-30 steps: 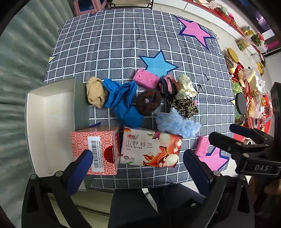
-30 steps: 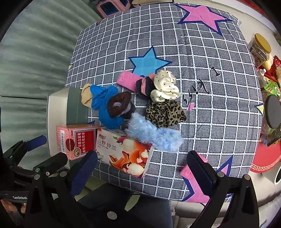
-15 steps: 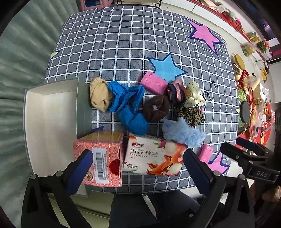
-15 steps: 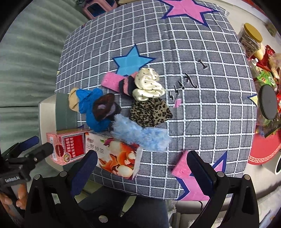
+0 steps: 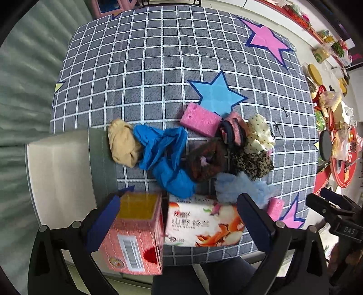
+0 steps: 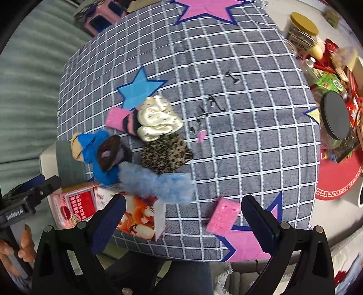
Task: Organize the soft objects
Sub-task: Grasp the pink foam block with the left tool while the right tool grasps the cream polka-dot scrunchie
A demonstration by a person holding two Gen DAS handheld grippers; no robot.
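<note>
A heap of soft things lies on the checked cloth: a beige cloth [image 5: 122, 145], a blue cloth [image 5: 165, 158], a brown scrunchie [image 5: 205, 162], a pink sponge [image 5: 200, 119], a cream dotted scrunchie [image 6: 158, 118], a leopard scrunchie [image 6: 165, 154] and a light blue fluffy piece [image 6: 154, 183]. A second pink sponge [image 6: 223, 215] sits alone near the front edge. My left gripper [image 5: 177, 217] hangs open above the red box [image 5: 136, 233] and the tissue pack [image 5: 204, 224]. My right gripper [image 6: 183, 217] is open, with the lone sponge just inside its right finger.
An open white box [image 5: 61, 177] stands left of the heap, its green-grey wall against the beige cloth. Jars and packets [image 6: 301, 31] and a red round mat [image 6: 340, 181] crowd the right side. A pink stool [image 6: 102, 18] stands beyond the far edge.
Both grippers have come nearer to the table; the boxes and the lone pink sponge look larger. The right view has shifted towards the front sponge. Nothing on the cloth has moved.
</note>
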